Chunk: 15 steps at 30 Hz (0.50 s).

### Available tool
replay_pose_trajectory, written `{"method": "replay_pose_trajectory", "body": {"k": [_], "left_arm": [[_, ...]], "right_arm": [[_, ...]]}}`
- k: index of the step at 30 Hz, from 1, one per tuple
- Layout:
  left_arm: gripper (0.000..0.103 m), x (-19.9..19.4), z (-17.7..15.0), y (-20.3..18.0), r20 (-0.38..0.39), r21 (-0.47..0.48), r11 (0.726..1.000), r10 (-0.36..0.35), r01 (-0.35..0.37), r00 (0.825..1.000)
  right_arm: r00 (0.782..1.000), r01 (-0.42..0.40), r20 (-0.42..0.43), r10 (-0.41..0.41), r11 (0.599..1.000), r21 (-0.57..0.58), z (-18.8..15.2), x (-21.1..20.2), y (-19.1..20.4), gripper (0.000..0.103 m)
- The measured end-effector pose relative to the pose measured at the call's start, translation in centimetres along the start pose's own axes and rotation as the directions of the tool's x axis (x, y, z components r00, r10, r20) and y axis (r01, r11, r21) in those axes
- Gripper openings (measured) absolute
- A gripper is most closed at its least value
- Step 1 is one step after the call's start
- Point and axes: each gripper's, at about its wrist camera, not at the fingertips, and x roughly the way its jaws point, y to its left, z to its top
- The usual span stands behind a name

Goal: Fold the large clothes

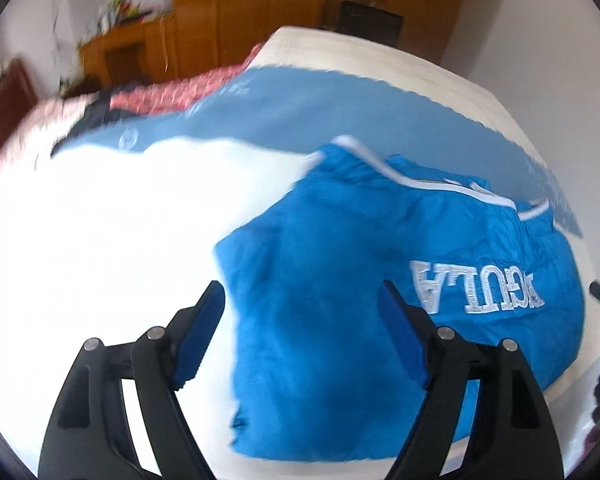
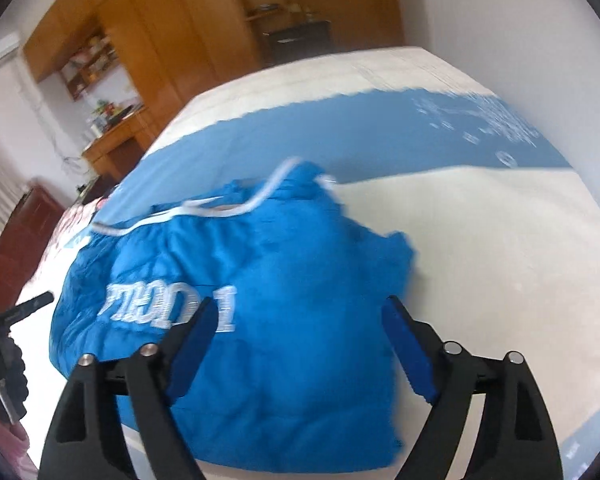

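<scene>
Left gripper (image 1: 300,344) and right gripper (image 2: 298,354) both spread wide, nothing pinched. Blue jacket (image 1: 360,300) lies bunched in a compact bundle on the near part of the bed (image 2: 480,240). Folding looks mostly done; maybe tidying left.

Upside down at the lower right of my left view, white stitched letters "GULA" cross the blue garment (image 1: 340,280).

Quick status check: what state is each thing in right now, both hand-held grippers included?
Jacket: folded into a bundle, lying on the bed, held by neither gripper.
Left hand-held gripper: open, nothing between its pads.
Right hand-held gripper: open, nothing gripped.
Bed: covered with a white and blue sheet.
</scene>
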Motion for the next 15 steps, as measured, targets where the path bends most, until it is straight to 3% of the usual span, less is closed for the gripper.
{"method": "replay_pose_trajectory", "body": {"k": [7,15], "left_arm": [[0.079,2.6,-0.8,3.0,-0.092,-0.095,0.982,-0.169,0.160,0.981],[0.086,5.9,-0.6,3.8,-0.134,-0.159,0.964,-0.234,0.212,0.963]], "right_arm": [[0.980,-0.101,-0.161,0.121,0.987,0.127,0.3,3.8,-4.4,0.086],[0.930,-0.220,-0.225,0.290,0.932,0.289,-0.1,8.2,-7.1,0.092]]}}
